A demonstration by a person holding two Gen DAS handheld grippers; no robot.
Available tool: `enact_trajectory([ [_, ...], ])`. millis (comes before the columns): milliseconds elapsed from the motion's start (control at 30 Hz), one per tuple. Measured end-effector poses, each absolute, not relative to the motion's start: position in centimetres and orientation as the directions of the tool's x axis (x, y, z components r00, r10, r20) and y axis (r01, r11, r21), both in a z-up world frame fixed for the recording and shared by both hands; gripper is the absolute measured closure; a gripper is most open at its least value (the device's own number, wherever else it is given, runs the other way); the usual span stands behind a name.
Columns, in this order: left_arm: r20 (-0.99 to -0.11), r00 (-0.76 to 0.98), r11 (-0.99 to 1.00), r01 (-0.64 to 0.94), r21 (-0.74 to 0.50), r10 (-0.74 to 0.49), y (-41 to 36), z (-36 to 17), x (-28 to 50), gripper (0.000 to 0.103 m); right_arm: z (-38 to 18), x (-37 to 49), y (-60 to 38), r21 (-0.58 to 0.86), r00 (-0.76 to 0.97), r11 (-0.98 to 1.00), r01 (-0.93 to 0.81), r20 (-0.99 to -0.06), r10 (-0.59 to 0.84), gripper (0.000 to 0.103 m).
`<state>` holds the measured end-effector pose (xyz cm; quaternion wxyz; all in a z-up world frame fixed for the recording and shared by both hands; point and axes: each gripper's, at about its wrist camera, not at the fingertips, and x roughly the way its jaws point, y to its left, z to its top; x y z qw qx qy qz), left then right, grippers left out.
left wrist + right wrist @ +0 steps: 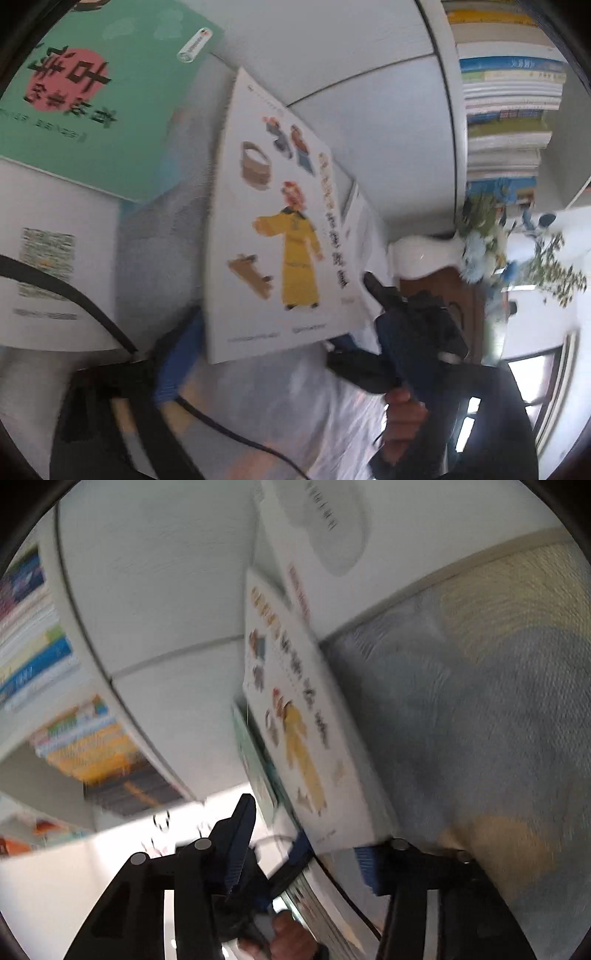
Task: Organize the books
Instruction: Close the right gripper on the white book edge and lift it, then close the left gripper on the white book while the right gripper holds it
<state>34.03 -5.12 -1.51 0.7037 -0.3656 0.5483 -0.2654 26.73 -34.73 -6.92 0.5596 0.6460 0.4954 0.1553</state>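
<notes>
A white picture book with a yellow-robed figure on its cover stands tilted between both grippers; it also shows in the right wrist view. My left gripper is at its lower left corner, one blue-padded finger against the book; its grip is blurred. My right gripper is open around the book's lower edge, left finger apart from it. That gripper shows in the left wrist view. A green book and a white book lie at left.
White shelf panels stand behind. Rows of shelved books fill the shelf at right, and show in the right wrist view. A white vase with flowers stands nearby. A blue and yellow rug lies beside the shelf.
</notes>
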Motion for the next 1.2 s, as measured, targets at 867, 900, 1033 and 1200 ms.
enact_trajectory([
  [867, -0.700, 0.403, 0.761, -0.013, -0.648, -0.590, -7.8, 5.3, 23.2, 0.089, 1.8, 12.5, -37.5, 0.925, 0.640, 0.289, 0.245, -0.378, 0.669, 0.095],
  [900, -0.702, 0.407, 0.769, 0.002, -0.639, -0.584, -8.1, 5.8, 22.6, 0.089, 2.3, 11.4, -37.6, 0.923, 0.640, 0.297, 0.244, -0.383, 0.666, 0.094],
  [1033, -0.689, 0.430, 0.770, 0.024, -0.637, -0.583, -9.3, 7.7, 19.1, 0.089, 5.3, 8.0, -37.5, 0.899, 0.646, 0.394, 0.190, -0.417, 0.640, 0.093],
  [1200, -0.686, 0.466, 0.792, 0.052, -0.609, -0.559, -10.7, 10.1, 16.5, 0.089, 8.1, 5.4, -37.1, 0.886, 0.664, 0.445, 0.132, -0.412, 0.623, 0.093],
])
